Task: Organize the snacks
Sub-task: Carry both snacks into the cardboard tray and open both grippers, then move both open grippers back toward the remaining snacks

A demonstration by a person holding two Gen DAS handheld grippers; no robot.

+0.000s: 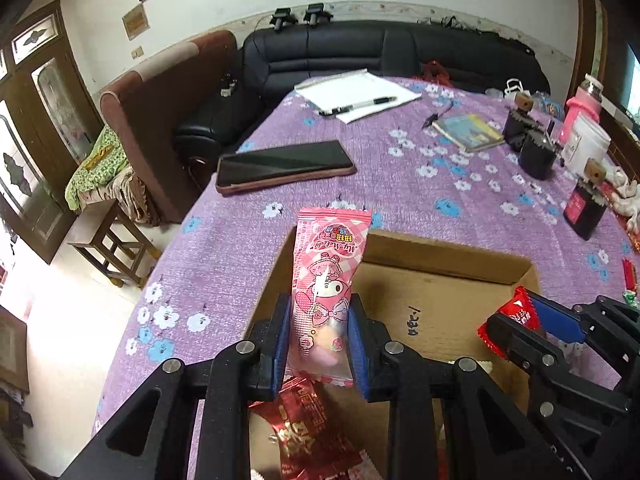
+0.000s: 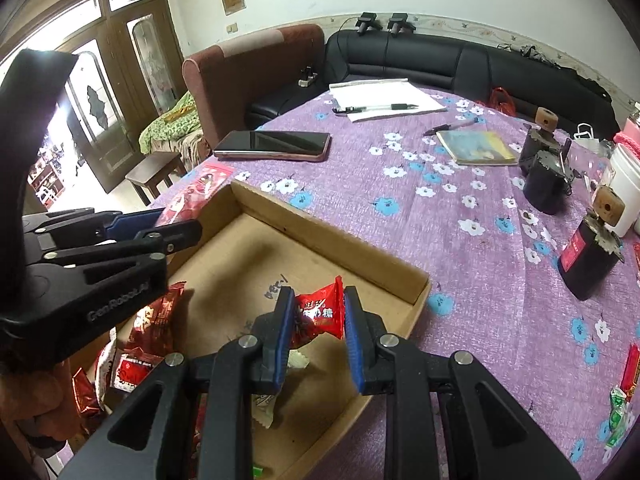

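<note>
My left gripper [image 1: 319, 312] is shut on a long pink My Melody snack packet [image 1: 326, 280], held upright above the near left part of the cardboard box [image 1: 440, 256]. My right gripper [image 2: 317, 304] is shut on a small red candy [image 2: 320, 312] above the box floor [image 2: 248, 256]. In the left wrist view the right gripper [image 1: 524, 312] shows at the right with the red candy [image 1: 516, 312]. In the right wrist view the left gripper [image 2: 172, 224] shows at the left with the pink packet [image 2: 196, 196]. Several red and white snack packets [image 2: 148, 332] lie in the box's near end.
On the purple flowered tablecloth [image 1: 400, 184] lie a phone [image 1: 284, 166], a notepad with a pen [image 1: 360, 94], a booklet [image 1: 468, 132], dark jars [image 2: 548, 184], a white tub [image 2: 628, 184] and loose candies at the right edge [image 2: 624, 400]. Sofas stand behind.
</note>
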